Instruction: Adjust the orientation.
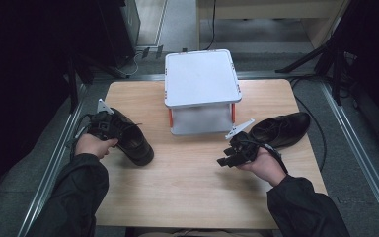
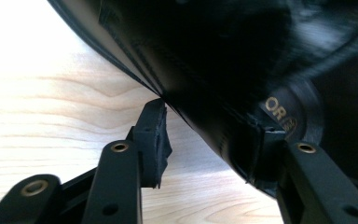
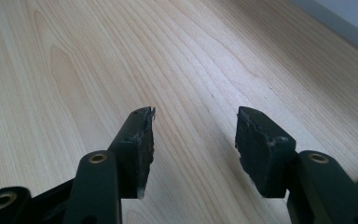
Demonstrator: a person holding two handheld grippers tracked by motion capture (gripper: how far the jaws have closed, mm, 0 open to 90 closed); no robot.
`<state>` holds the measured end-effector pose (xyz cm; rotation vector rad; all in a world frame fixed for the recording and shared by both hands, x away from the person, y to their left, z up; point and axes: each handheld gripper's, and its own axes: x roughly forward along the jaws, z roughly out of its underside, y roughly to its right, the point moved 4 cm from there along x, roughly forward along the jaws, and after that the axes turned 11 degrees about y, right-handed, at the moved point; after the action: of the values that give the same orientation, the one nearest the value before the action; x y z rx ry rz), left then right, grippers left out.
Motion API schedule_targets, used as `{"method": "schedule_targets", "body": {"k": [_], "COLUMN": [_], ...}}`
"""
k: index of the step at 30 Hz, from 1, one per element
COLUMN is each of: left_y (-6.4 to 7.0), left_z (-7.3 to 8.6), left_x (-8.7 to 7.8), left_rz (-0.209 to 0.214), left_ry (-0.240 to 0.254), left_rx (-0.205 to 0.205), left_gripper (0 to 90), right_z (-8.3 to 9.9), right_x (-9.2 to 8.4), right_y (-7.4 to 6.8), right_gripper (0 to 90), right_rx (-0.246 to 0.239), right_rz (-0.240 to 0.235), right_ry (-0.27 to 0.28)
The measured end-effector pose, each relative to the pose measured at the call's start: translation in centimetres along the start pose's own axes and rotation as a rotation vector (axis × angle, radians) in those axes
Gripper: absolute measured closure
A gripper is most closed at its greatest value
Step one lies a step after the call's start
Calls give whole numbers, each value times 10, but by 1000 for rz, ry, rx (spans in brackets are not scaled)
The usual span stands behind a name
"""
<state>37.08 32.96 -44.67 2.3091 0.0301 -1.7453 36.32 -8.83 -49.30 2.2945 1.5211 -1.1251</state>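
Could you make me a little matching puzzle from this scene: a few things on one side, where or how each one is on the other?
Things:
1. black leather shoe at the table's left
2. black leather shoe at the table's right
3. white two-tier plastic rack with orange posts
4. right hand-held gripper

States:
A. open over bare wood
B. at the table's far edge
C. gripped between jaws
D. lying untouched

Pairs: 1-C, 2-D, 3-B, 4-A
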Motion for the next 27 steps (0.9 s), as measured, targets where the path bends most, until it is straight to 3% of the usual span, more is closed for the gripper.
{"method": "schedule_targets", "body": {"k": [3,8,11,14,17,18,23,27], "left_y": [0,-1,0,-2,-8,-10,-6,0], "left_z": [-2,-2,-2,-4,-9,-11,-15,-18], "left_x": [4,7,7,6,1,0,-3,0], "left_rz": [-8,-16,-28,-40,-73,-71,-47,-4], "left_ry": [-25,-20,-15,-3,24,28,28,59], "left_rx": [-33,-39,-27,20,36,36,53,-6], "left_gripper": [576,614,658,688,802,850,852,856], "right_z": [1,1,1,1,1,1,2,2], "right_x": [0,0,1,0,0,0,0,-1], "right_y": [0,0,0,-1,0,1,1,1], "right_gripper": [478,478,479,479,478,479,478,478], "right_rx": [-4,-7,-8,-6,-8,-6,-7,-5], "right_rz": [4,9,12,11,12,13,12,13], "right_ry": [-3,-5,-10,-9,-11,-10,-10,-11]}}
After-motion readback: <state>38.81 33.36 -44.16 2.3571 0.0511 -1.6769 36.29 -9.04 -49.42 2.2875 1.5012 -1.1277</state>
